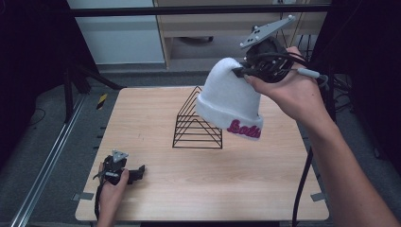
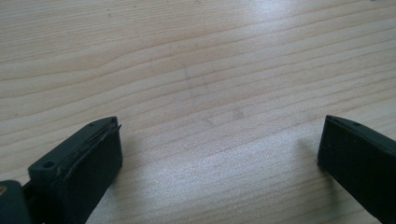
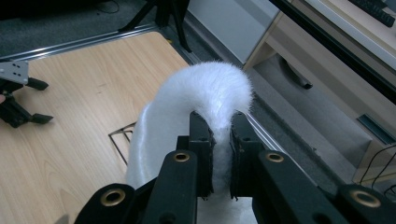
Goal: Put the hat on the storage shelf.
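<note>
A white knit beanie with pink lettering on its cuff hangs in the air, its opening downward. My right gripper is shut on the crown of the beanie, with the fabric pinched between both jaws. The hat hovers above and just right of a black wire rack made of triangular frames, standing at the table's middle. My left gripper rests low on the wooden table at the near left; its jaws stand wide apart with bare wood between them, as the left gripper view shows.
The table's edges drop to a dark floor, with a metal rail on the left. A pale cabinet stands beyond the far edge. A cable trails down beside the right forearm.
</note>
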Motion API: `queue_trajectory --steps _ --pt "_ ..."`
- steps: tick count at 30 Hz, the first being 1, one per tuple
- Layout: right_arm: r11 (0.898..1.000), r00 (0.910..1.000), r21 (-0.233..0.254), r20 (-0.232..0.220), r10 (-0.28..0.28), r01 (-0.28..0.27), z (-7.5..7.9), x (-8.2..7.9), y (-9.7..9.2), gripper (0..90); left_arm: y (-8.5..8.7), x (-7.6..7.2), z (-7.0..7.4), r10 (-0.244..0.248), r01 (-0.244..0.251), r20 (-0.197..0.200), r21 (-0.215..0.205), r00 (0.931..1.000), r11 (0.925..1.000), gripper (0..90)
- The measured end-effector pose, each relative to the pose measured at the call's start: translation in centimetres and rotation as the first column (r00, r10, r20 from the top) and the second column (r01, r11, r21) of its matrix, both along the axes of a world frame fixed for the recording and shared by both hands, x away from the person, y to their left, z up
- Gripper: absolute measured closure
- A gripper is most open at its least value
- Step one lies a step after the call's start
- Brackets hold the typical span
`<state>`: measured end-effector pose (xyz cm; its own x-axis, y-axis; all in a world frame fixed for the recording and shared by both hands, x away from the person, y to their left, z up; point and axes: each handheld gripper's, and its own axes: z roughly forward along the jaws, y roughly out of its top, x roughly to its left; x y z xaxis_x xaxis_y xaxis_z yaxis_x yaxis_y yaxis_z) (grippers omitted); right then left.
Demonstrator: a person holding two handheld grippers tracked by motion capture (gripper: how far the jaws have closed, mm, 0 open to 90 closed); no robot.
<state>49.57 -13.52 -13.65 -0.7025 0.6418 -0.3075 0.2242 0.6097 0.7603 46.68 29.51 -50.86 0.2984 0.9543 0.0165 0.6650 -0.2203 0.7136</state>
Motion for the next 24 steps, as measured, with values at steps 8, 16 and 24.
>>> queue_trajectory --steps 8,16,24 --pt "1.000 0.9995 0.006 0.021 0.025 -0.025 0.2 -0.6 0.8 82.5 0.0 0.0 0.0 0.000 0.000 -0.002 0.000 1.0000 1.0000 0.0" --pt "0.999 0.9988 0.011 0.028 0.041 -0.041 0.2 -0.6 1.3 82.4 0.0 0.0 0.0 0.000 0.000 -0.001 0.000 1.0000 1.0000 0.0" --pt "0.998 0.9964 0.029 0.061 0.059 -0.061 0.4 -0.3 2.0 82.5 0.0 0.0 0.0 0.000 0.000 -0.002 0.001 1.0000 1.0000 0.0"
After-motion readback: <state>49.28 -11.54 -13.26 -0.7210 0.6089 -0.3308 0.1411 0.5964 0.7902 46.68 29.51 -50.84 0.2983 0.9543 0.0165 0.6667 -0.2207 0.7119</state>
